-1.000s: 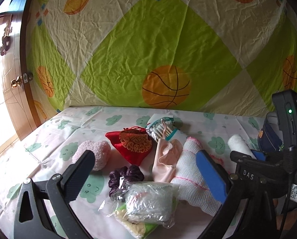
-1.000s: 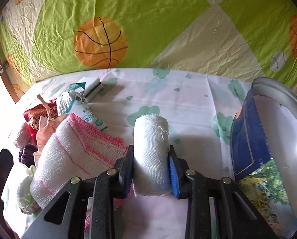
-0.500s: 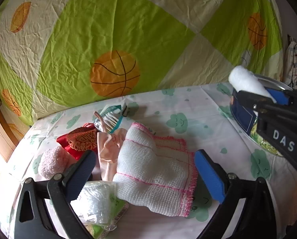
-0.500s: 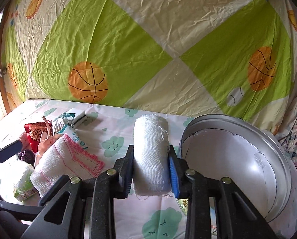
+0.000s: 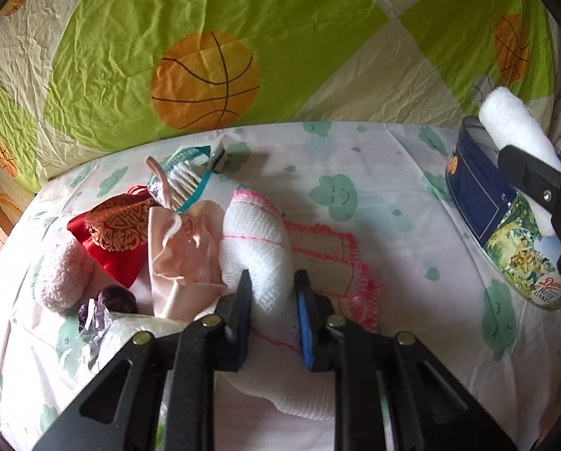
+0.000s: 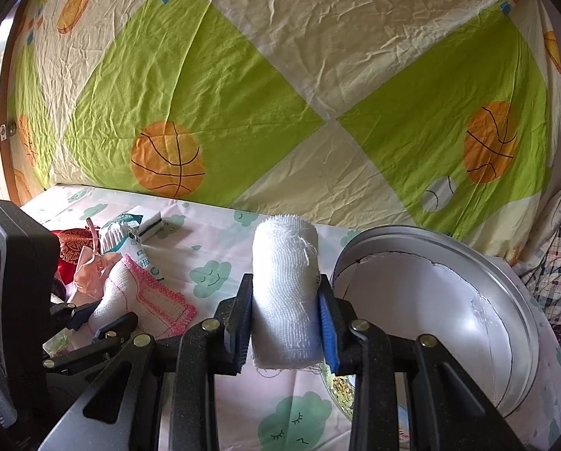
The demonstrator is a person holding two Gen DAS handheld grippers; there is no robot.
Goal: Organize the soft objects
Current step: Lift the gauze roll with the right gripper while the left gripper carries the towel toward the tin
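A sheet printed with green clouds (image 5: 385, 173) is covering the surface, and a round cookie tin (image 6: 423, 300) is standing open on it, its pale inside showing. Everything else is sitting relative to that tin. Left of it, well apart, a white waffle-weave cloth with pink edging (image 5: 258, 240) is lying bunched on the sheet. The left gripper (image 5: 271, 293) is pinching this cloth: its jaws have just been closing and are now pressing into the white fold from both sides. Further left of the tin, just beyond the cloth, a pale pink fabric piece (image 5: 182, 248), a red and gold pouch (image 5: 111, 233) and a fluffy pink ball (image 5: 60, 282) are lying in a cluster. Directly in front of the tin's rim, the right gripper (image 6: 284, 323) is clamping a white gauze roll (image 6: 284, 293) upright, held up off the sheet, jaws part-way apart and squeezing the roll's sides.
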